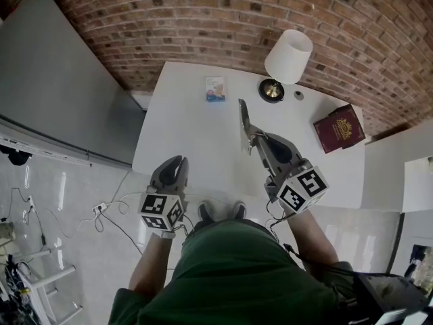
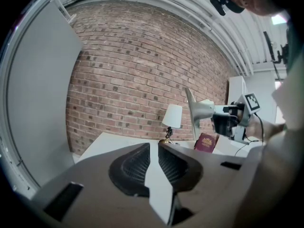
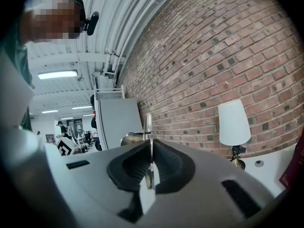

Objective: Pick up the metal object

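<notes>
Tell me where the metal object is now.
In the head view, right of centre, the metal object is clamped in the right gripper over the table, near the lamp.

Head view steeply down; gripper views share lamp (image 2: 172,116), brick wall (image 2: 133,65).

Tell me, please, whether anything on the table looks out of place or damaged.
Nothing stands out. The lamp stands upright, the red book lies flat, slightly turned against the table edge, and the metal object is off the table only because the right gripper holds it.
</notes>
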`<state>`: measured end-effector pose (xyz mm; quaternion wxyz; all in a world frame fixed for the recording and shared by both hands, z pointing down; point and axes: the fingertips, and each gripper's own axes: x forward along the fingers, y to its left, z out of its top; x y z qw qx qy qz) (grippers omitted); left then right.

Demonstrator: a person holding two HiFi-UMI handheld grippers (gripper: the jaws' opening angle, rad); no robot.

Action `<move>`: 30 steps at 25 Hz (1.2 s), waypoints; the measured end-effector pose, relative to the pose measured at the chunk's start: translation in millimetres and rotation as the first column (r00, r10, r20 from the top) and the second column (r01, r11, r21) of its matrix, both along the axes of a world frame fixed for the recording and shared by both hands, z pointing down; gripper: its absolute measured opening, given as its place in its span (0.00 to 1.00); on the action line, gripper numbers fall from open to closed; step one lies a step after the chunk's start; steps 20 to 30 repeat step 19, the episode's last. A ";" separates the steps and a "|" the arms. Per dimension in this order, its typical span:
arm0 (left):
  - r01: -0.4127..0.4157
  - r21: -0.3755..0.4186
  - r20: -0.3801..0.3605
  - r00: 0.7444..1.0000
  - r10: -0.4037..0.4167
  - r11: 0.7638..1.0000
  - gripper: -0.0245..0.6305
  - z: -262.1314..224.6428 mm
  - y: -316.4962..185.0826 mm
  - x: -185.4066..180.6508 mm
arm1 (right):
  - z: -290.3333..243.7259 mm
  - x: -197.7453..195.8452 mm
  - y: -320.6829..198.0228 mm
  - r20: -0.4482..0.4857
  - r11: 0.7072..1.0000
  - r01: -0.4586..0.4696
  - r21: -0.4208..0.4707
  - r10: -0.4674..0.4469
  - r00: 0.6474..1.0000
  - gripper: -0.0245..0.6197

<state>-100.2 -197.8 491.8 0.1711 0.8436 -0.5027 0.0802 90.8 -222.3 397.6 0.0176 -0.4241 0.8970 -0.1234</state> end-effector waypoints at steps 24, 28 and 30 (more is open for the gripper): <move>-0.008 -0.004 -0.005 1.000 0.008 1.000 0.11 3.7 -1.3 -1.3 | 3.7 -2.9 -0.6 -0.021 1.000 -0.005 -0.002 0.005 1.000 0.05; -0.008 -0.004 -0.005 1.000 0.008 1.000 0.11 3.7 -1.3 -1.3 | 3.7 -2.9 -0.6 -0.021 1.000 -0.005 -0.002 0.005 1.000 0.05; -0.008 -0.004 -0.005 1.000 0.008 1.000 0.11 3.7 -1.3 -1.3 | 3.7 -2.9 -0.6 -0.021 1.000 -0.005 -0.002 0.005 1.000 0.05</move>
